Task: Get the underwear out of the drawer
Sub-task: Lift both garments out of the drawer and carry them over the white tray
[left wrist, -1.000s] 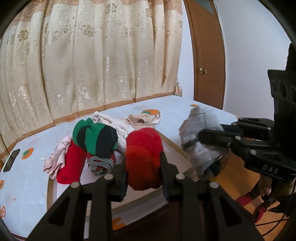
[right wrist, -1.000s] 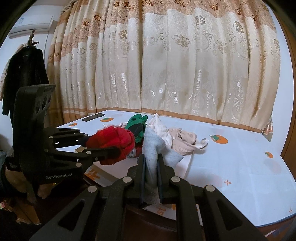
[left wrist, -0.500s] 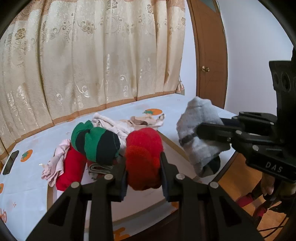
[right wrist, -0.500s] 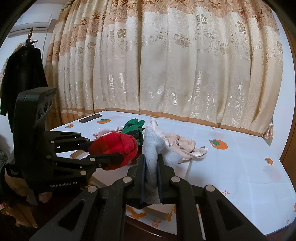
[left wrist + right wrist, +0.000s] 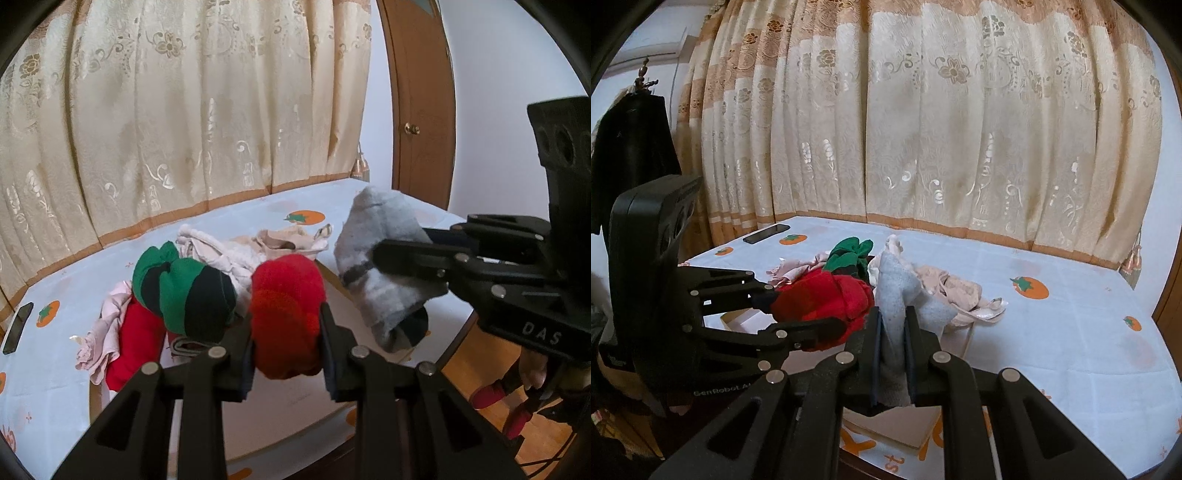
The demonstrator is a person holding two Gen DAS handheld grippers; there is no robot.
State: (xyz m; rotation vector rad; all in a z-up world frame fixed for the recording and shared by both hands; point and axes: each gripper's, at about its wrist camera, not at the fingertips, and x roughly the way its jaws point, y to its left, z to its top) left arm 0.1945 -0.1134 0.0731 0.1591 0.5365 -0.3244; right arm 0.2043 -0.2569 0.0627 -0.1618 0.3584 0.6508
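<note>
Both tongs are clamped on bundled garments held up over the near edge of a cloth-covered surface (image 5: 1071,332): the left tongs (image 5: 287,332) grip a red fleecy bundle (image 5: 286,295), and the right tongs (image 5: 891,332) are pinched tight on a grey bundle (image 5: 897,288) with a dark band, its lower end hanging below the pads. Seen from the left, the grey bundle (image 5: 384,266) sits to the right of the red one, the two close together but apart. Behind them, on the pale blue cloth printed with orange fruit, lies a heap of clothing: a green-and-black striped roll (image 5: 184,291), a red piece (image 5: 136,343) beneath it, a pink garment (image 5: 107,328) at the left edge of the heap, and white and beige pieces (image 5: 258,247) farther back. A dark phone (image 5: 766,233) rests near the far corner, by the cream patterned curtain (image 5: 923,129). A wooden door (image 5: 421,103) stands to the right. No drawer shows in either view.
</note>
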